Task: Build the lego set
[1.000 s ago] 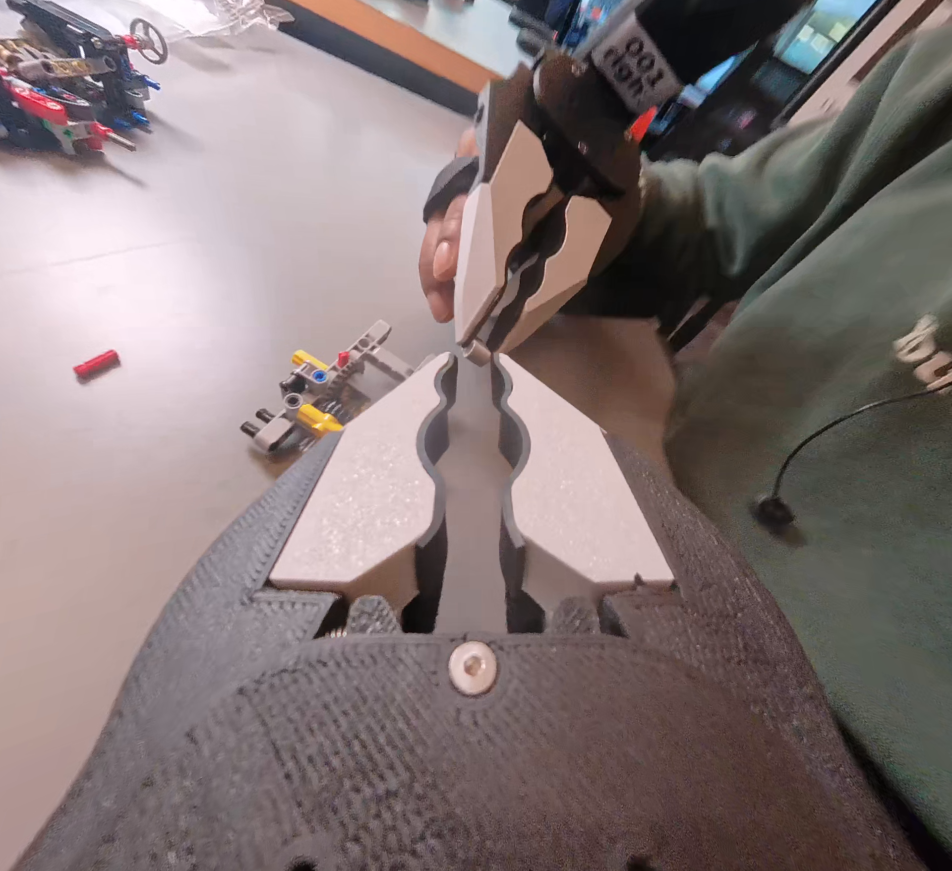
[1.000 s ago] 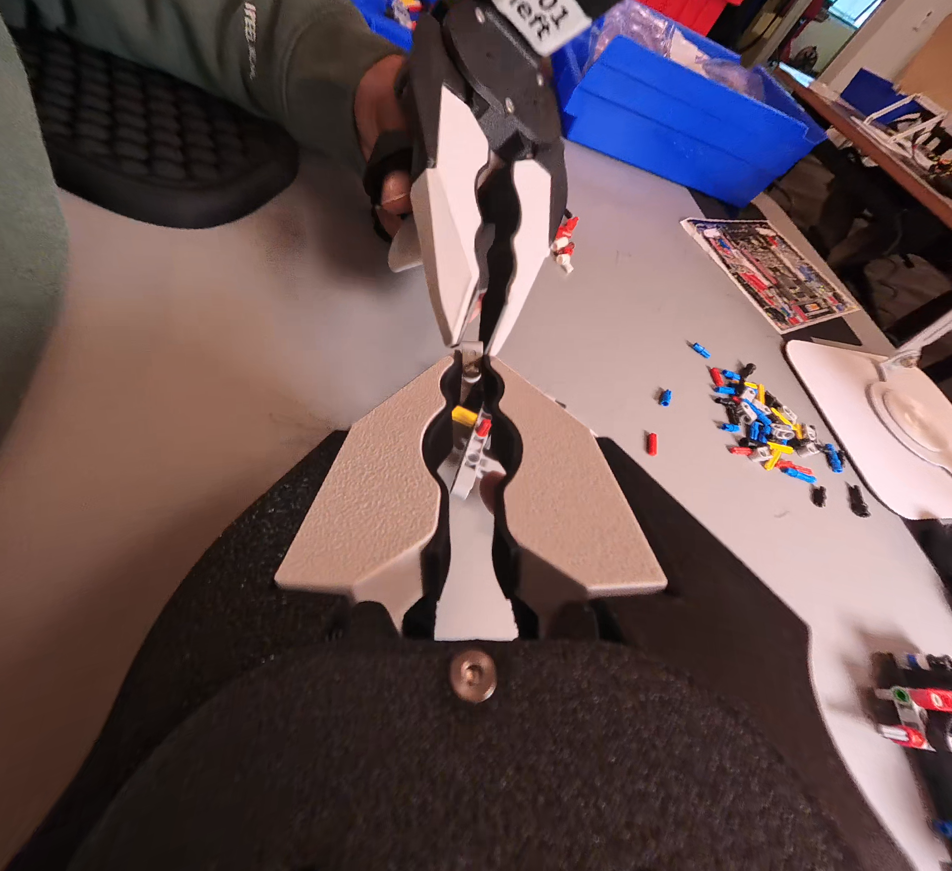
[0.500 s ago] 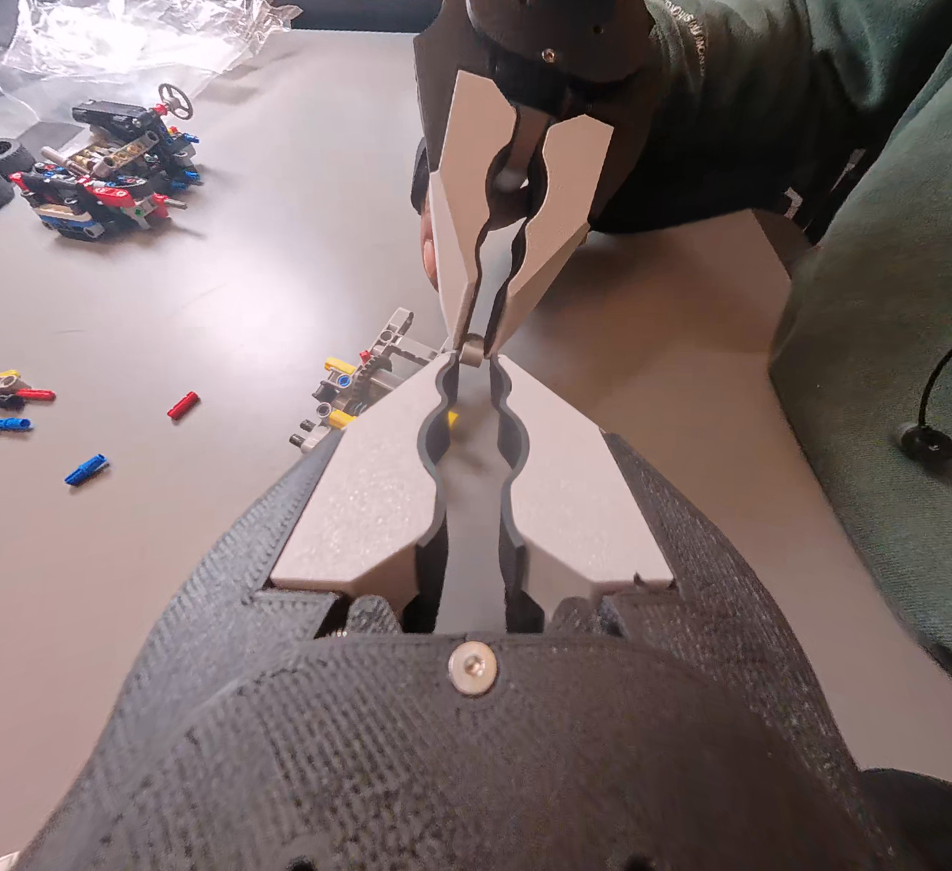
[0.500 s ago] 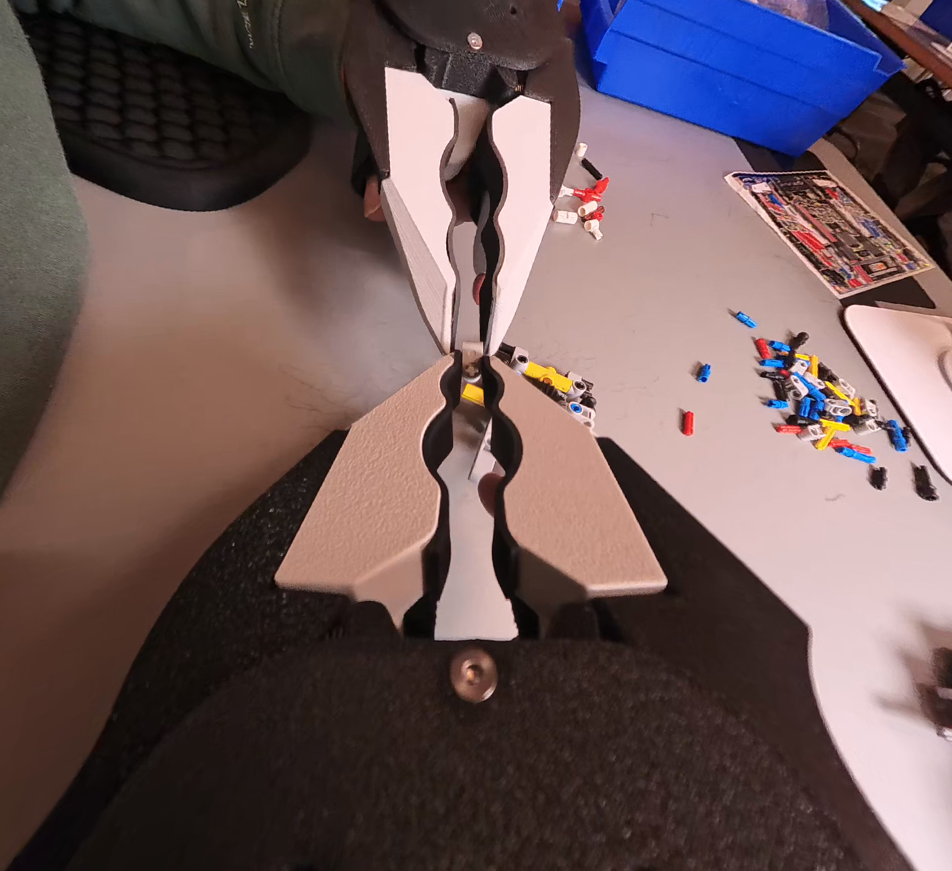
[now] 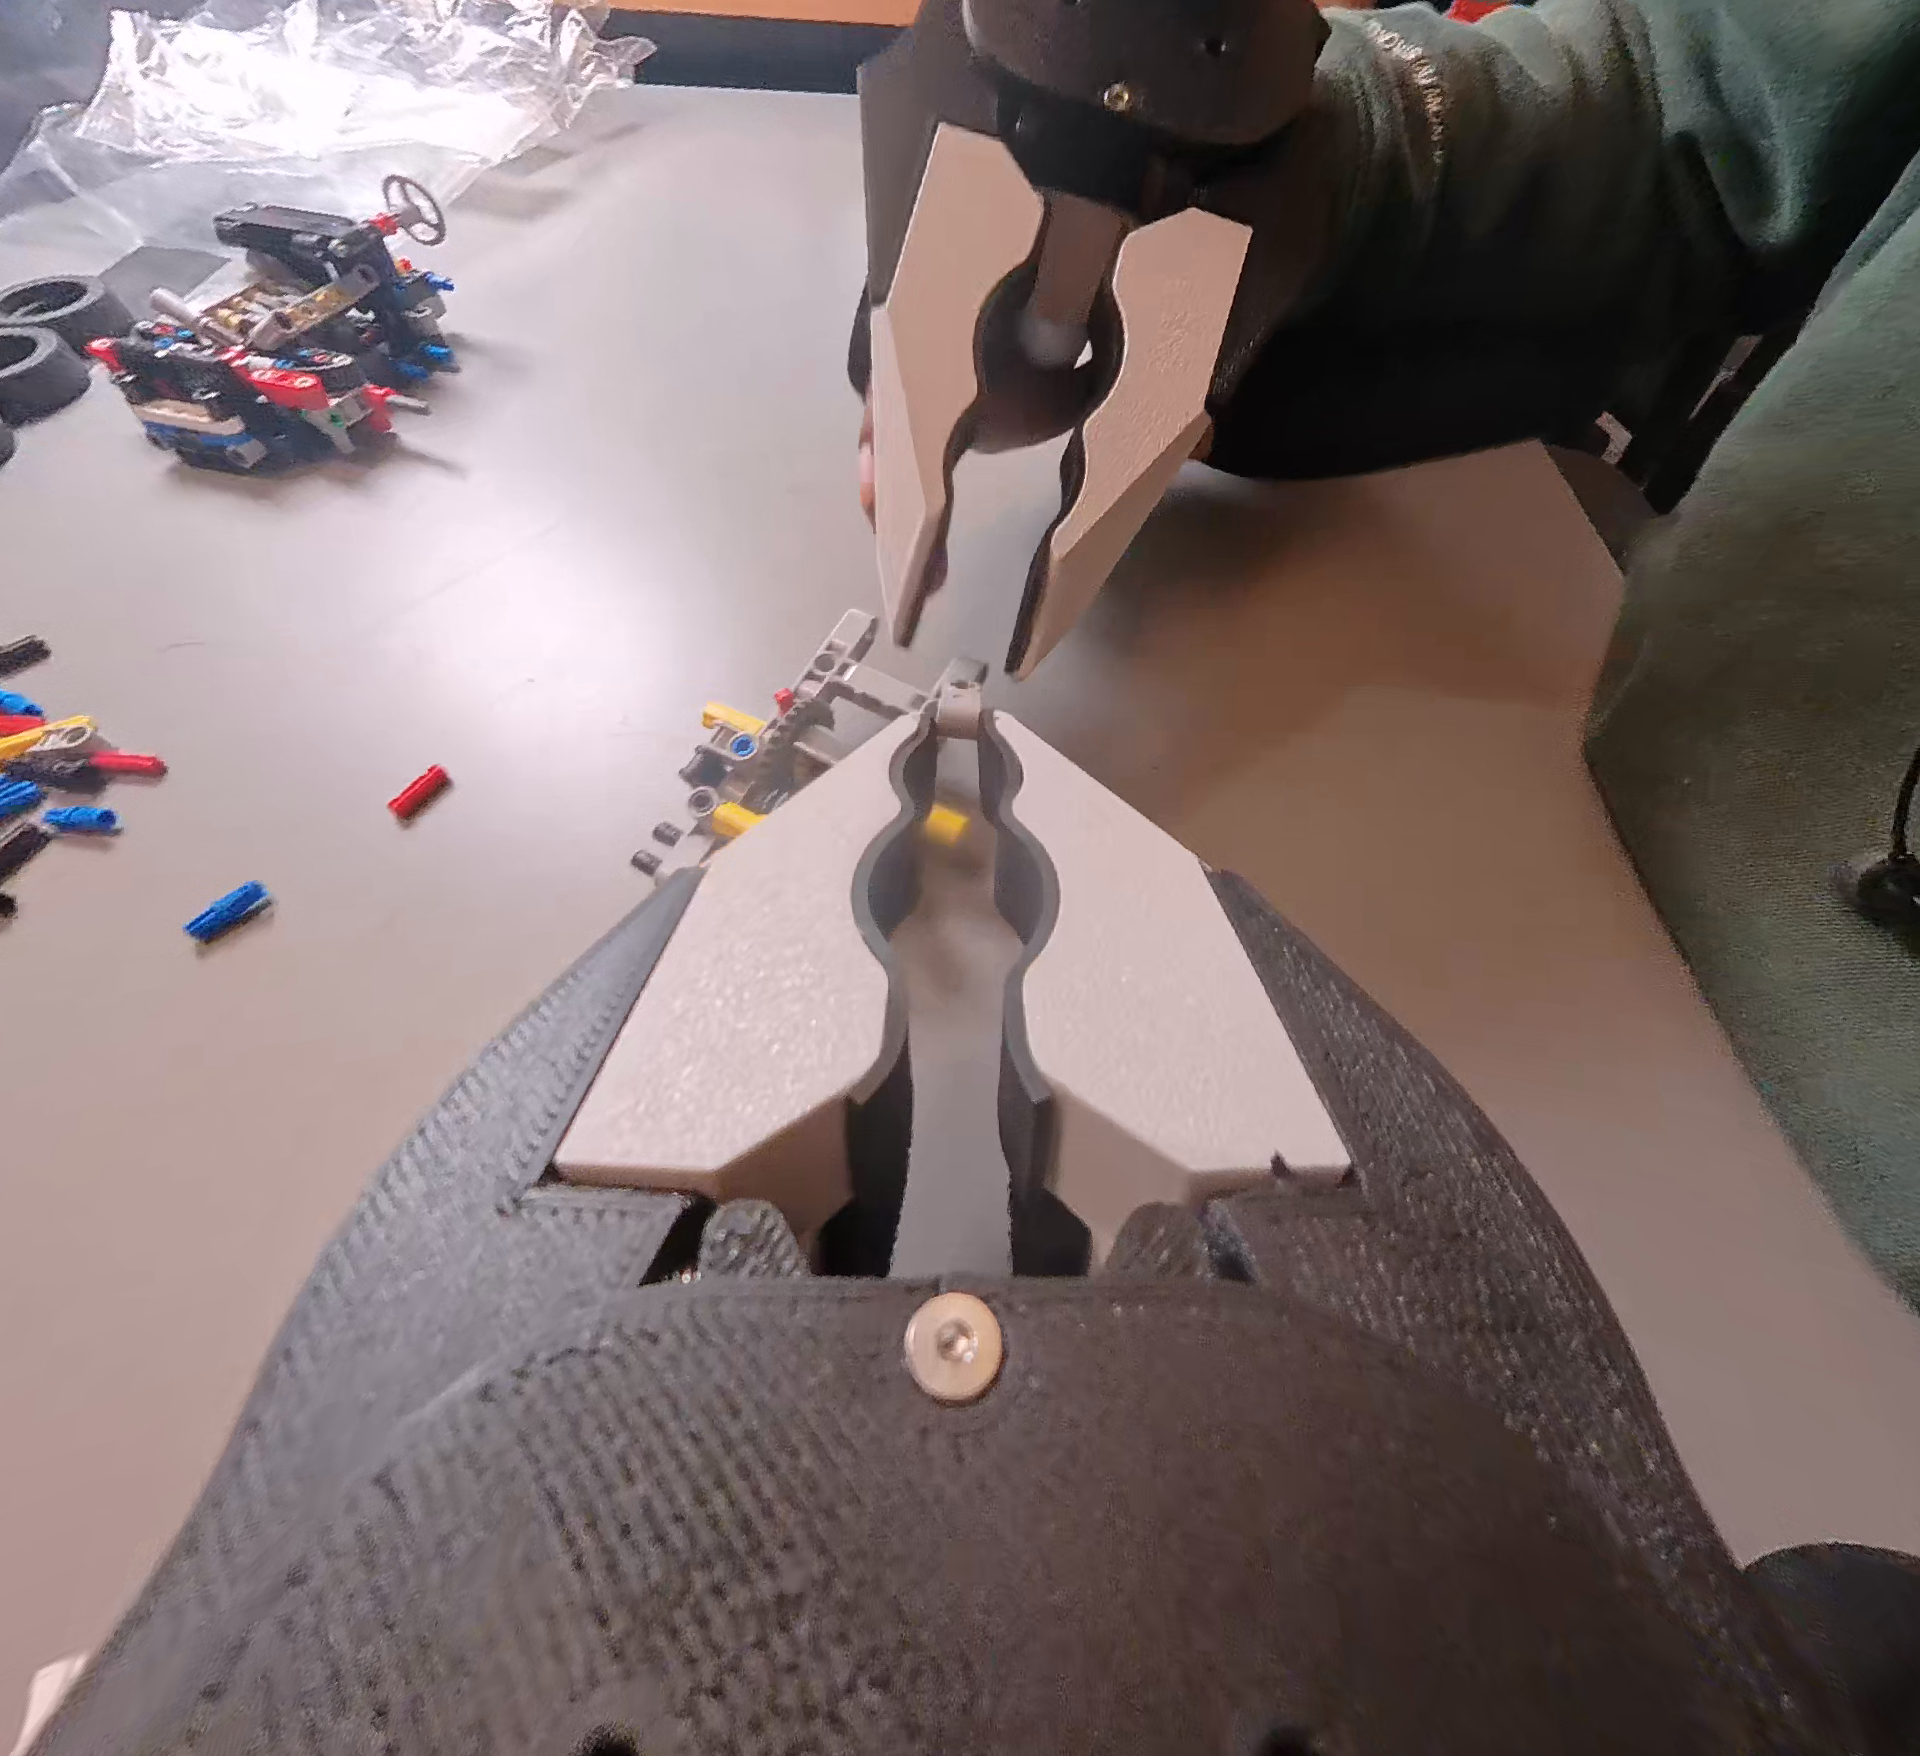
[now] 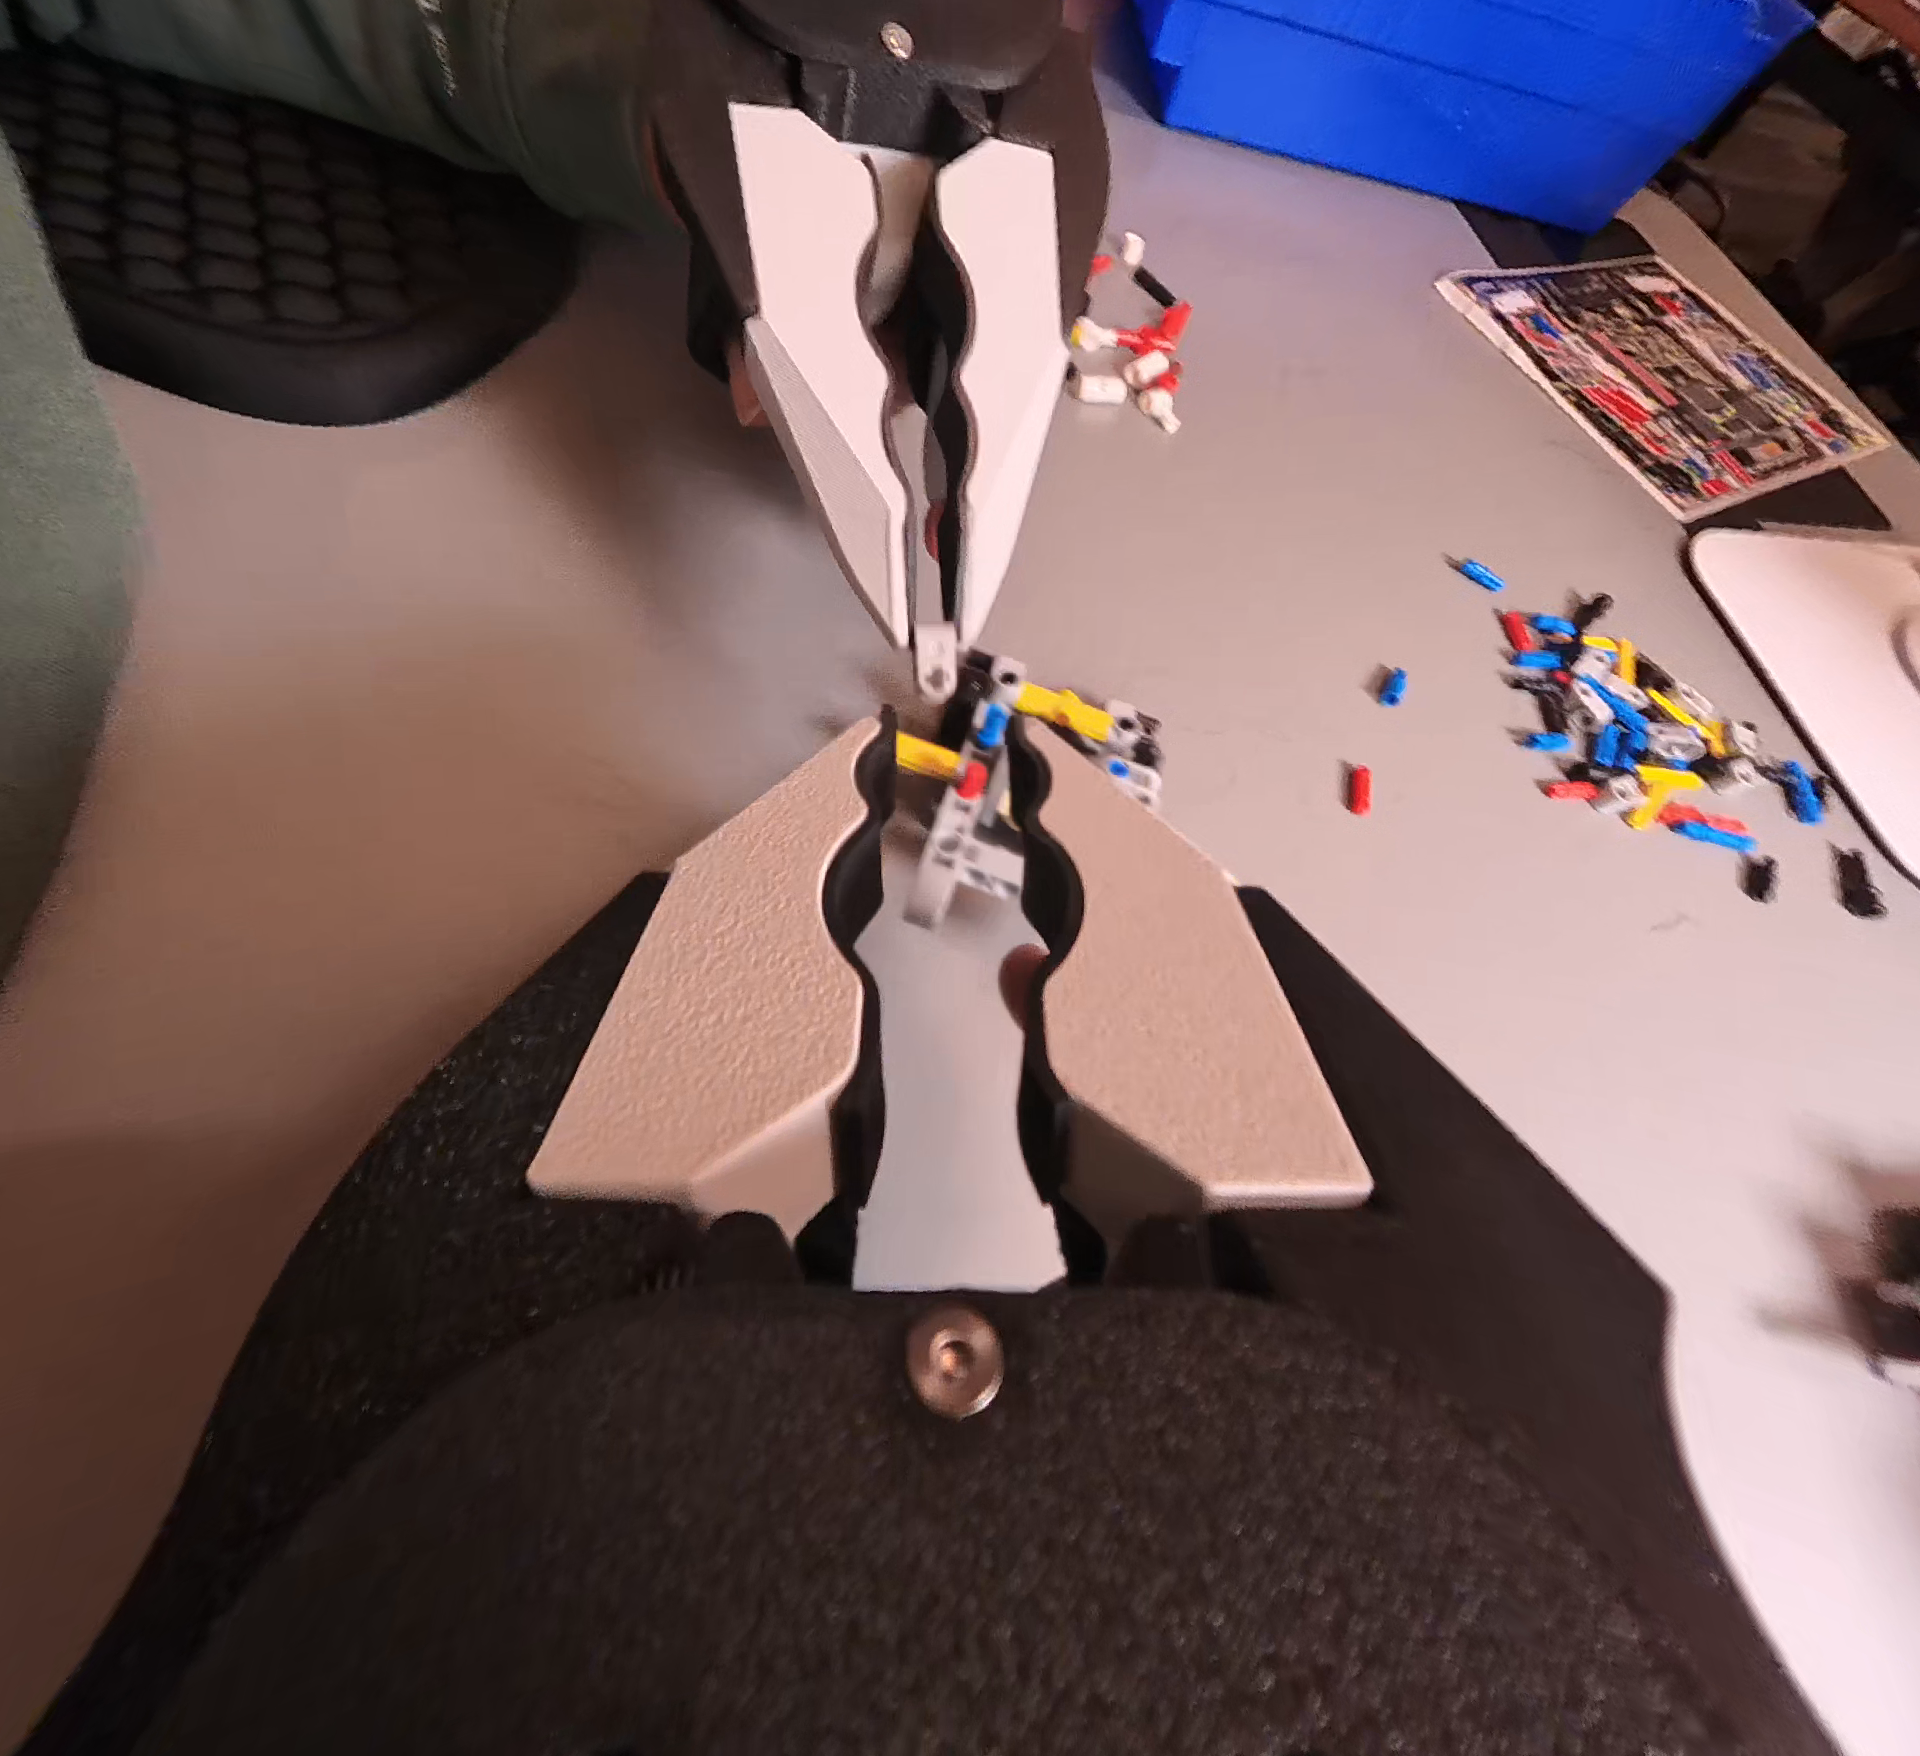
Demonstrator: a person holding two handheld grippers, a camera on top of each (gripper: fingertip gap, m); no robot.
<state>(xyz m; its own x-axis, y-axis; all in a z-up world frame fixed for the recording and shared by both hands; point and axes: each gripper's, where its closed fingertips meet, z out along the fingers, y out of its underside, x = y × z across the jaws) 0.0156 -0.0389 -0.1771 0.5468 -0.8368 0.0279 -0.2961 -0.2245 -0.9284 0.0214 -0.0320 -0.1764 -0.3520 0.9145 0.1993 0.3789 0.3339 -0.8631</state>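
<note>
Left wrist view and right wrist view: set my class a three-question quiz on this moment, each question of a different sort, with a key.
1. True or false: the right gripper is shut on the small grey connector.
2. Which colour are the storage bins at the far side of the table? A red, B blue, C green.
3. Fill in: the connector is pinched at the tips of the ____ gripper.

Key: 1 false, its jaws stand apart. 2 B. 3 left; the left gripper holds it above the part-built assembly.
</note>
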